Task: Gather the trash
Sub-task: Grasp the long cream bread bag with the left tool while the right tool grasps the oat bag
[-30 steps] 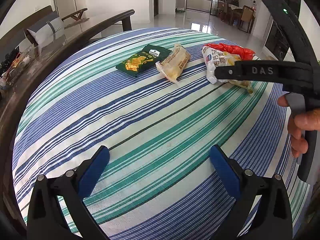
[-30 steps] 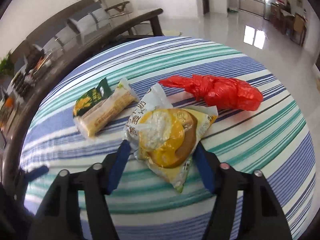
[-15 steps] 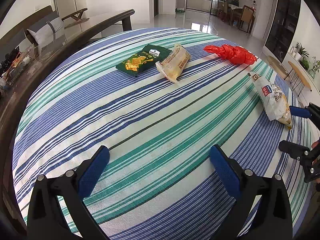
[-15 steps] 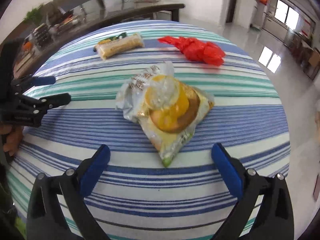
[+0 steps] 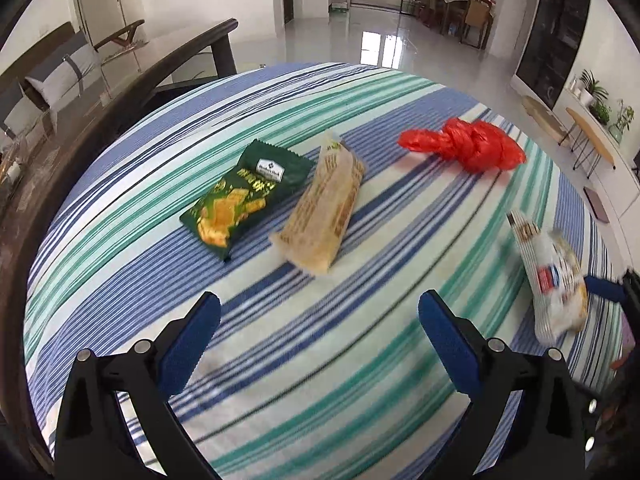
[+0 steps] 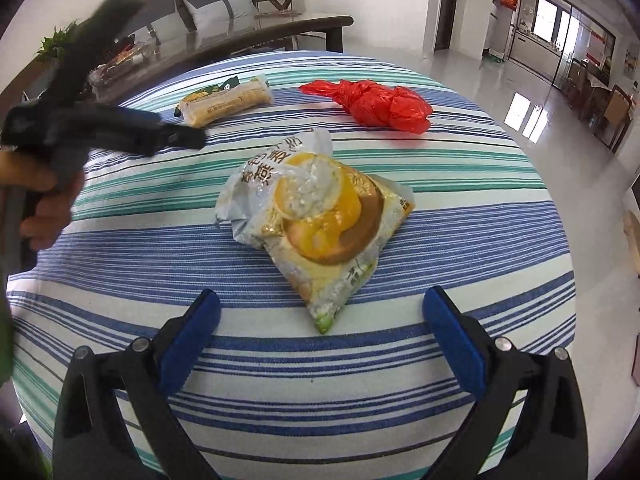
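Observation:
On the striped tablecloth (image 5: pixel 360 380) lie a green snack packet (image 5: pixel 246 196), a tan wrapped bar (image 5: pixel 326 208), a knotted red plastic bag (image 5: pixel 466 146) and a white-and-yellow snack bag (image 5: pixel 554 276) at the right. My left gripper (image 5: pixel 320 326) is open and empty, just short of the tan bar. In the right wrist view my right gripper (image 6: pixel 322 326) is open and empty, with the yellow snack bag (image 6: pixel 320 212) lying just beyond its fingertips. The red bag (image 6: pixel 376 106) and tan bar (image 6: pixel 228 102) lie farther back. The left gripper (image 6: pixel 192 140) shows at the left.
A dark wooden glass-topped table (image 5: pixel 132 68) stands beyond the left edge of the cloth. A sofa with grey cushions (image 6: pixel 208 8) is behind it. The cloth's right edge drops to a shiny tiled floor (image 6: pixel 560 112).
My left gripper has moved forward toward the green packet and tan bar. My right gripper let go of the yellow snack bag, opened wide and pulled back to the near right side.

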Available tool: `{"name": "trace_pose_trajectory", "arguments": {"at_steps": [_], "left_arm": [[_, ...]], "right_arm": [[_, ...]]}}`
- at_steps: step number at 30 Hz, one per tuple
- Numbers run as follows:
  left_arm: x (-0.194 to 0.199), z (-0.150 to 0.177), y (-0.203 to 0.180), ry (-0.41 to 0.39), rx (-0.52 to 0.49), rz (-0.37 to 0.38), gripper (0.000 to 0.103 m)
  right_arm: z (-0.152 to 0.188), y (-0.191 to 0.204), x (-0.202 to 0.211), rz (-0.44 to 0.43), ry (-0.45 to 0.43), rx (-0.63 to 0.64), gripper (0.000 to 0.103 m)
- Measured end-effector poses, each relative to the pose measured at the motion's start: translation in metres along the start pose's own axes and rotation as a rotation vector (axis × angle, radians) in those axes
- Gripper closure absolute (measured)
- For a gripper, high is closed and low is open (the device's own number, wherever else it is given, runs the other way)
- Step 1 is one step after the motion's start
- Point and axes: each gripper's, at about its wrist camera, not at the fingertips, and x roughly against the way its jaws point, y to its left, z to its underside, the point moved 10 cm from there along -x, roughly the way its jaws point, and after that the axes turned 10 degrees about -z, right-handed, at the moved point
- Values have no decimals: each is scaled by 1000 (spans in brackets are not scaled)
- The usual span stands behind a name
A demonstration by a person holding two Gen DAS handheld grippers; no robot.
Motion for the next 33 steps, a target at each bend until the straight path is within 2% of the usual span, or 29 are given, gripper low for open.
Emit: {"name": "trace_pose_trajectory", "arguments": {"at_steps": [2,5,7,10,13,17,18,19,20,21,22,24,25,30,33], "left_arm": [[-12,-9,-4,12,31,8,19],[-16,-20,-9,-22,25,-38,36],[-12,-22,-13,-34,26,-47,69],[0,-11,-16,-36,33,-57,74],[19,21,-10,-22,62,-71,74],[48,72,0,-11,98,-49,72],[55,82,0,-9,101,-35,68],[59,90,0,-9,99,-20,54],[62,95,-2,-11,92,-6,45],[64,98,-3,-17,80,1,30],[64,99,-4,-26,66,-1,22],[57,98,-2,-30,37,-38,20],[54,97,0,-31,38,-40,16],[42,85,7,-32,45,-52,4],[40,84,9,-34,49,-44,4]], "right_arm": [[0,0,0,2,0,0,5],[0,0,0,2,0,-2,5],[0,0,0,2,-1,-3,5],[0,0,0,2,-1,-2,5],[-1,0,0,2,-1,-3,5],[0,0,0,6,-1,-1,5],[0,0,0,6,-1,0,5],[0,0,0,6,-1,0,5],[0,0,0,7,-1,0,5],[0,0,0,6,-1,0,5],[0,0,0,6,0,0,5],[0,0,0,7,-1,0,5],[0,0,0,6,-1,0,5],[1,0,0,8,-3,-4,5],[0,0,0,8,-3,-4,5]]}}
